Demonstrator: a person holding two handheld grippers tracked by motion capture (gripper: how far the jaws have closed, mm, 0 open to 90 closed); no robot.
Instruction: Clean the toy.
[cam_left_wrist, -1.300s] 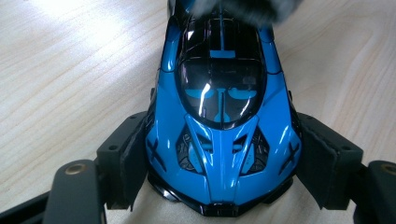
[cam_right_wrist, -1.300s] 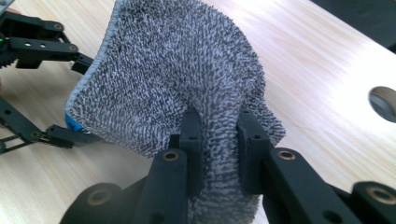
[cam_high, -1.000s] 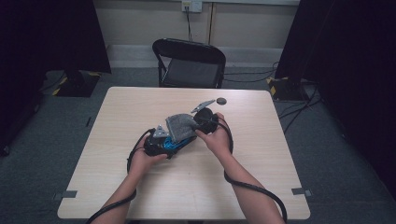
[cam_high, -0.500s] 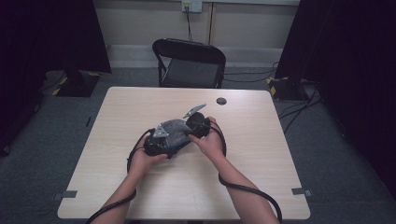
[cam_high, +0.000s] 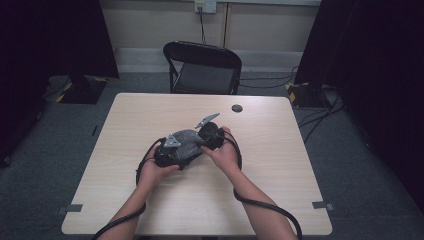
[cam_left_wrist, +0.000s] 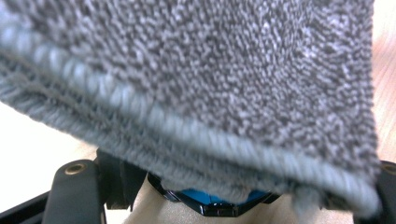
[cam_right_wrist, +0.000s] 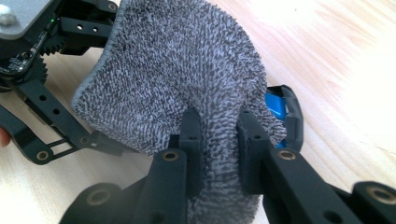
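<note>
Grey knitted cloth (cam_left_wrist: 196, 84) draped close overhead, blue-and-black object (cam_left_wrist: 212, 201) beneath, pale wooden table (cam_left_wrist: 385, 51) behind

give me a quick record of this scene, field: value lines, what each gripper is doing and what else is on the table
work: handling a grey cloth over a blue and black object
right gripper: jaws pinch a fold of the cloth
left gripper: under the cloth, jaw state hidden
table: light wood
other item: small dark disc near the far edge
behind table: black folding chair

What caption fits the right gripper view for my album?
Right gripper pinching a grey cloth over a blue thing.
</note>
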